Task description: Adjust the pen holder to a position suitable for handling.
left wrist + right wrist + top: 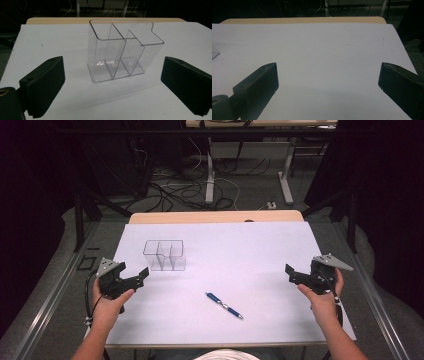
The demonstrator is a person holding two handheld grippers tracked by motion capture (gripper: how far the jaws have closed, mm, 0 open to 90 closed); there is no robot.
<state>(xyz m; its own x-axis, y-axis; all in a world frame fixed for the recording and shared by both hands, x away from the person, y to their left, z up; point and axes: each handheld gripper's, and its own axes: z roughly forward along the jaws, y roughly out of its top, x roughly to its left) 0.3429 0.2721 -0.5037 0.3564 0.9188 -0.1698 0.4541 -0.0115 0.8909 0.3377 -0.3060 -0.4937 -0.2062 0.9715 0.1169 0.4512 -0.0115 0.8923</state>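
My left tool [143,274] is spread and empty just short of the clear organizer [165,255]; my right tool [290,272] is spread too. The blue pen [224,305] lies mid-worktop [260,245]. My worry: nudging that light organizer could tip it over.

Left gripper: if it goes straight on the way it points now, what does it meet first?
Probably the clear plastic three-compartment organizer, standing straight ahead between the open left gripper's jaws; only bare white table lies before it.

Wooden bench [215,216] under a white sheet [260,265]. Beyond the far edge, tangled cables [175,190] and metal legs [210,180] on the floor.
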